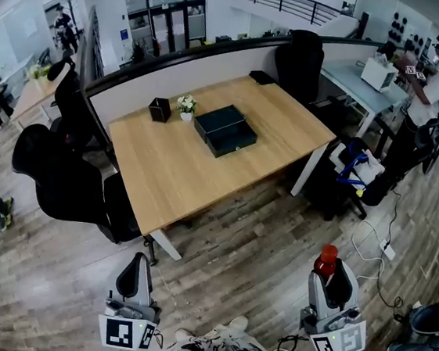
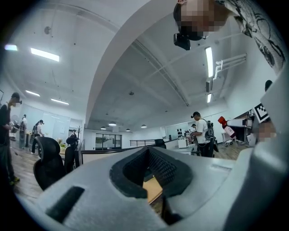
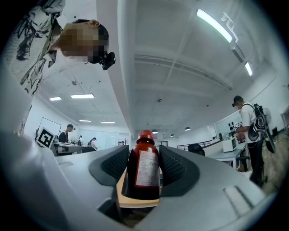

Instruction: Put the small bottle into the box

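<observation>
The small bottle is dark red with a red cap and a white label. It stands upright between the pads of my right gripper, low at the right of the head view, over the wood floor. In the right gripper view the bottle fills the gap of that gripper, both pads against its sides. The dark box lies with its lid down on the wooden desk, well ahead of both grippers. My left gripper hangs low at the left, its jaws together and holding nothing.
A black pen holder and a small flower pot stand behind the box. Black office chairs flank the desk's left side, and another chair stands at the far right. A person stands at the far right. Cables lie on the floor.
</observation>
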The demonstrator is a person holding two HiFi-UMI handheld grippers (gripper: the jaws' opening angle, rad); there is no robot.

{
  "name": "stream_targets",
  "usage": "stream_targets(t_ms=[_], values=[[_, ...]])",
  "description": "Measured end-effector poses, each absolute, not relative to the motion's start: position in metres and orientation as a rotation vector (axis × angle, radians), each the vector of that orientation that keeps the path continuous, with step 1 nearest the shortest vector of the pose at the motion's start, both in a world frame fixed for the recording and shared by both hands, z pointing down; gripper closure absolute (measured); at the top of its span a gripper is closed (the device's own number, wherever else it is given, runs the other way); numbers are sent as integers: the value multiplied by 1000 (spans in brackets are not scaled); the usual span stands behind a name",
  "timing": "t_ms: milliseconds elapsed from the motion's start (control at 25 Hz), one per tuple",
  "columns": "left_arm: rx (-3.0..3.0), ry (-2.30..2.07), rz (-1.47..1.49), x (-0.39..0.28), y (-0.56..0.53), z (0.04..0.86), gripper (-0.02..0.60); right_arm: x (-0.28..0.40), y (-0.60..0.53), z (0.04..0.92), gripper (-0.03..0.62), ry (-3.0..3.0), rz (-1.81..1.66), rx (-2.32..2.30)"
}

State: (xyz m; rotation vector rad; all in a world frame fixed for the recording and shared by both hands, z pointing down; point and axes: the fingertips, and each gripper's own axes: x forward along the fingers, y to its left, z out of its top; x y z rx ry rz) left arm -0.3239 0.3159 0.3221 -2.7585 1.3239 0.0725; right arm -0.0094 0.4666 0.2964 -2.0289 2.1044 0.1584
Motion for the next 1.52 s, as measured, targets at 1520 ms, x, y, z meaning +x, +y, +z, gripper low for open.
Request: stream_targets(t_ms=[1520], values=[[-2803, 1292, 99, -229, 125, 334, 589, 62, 274, 305, 375, 2162, 143, -2033]])
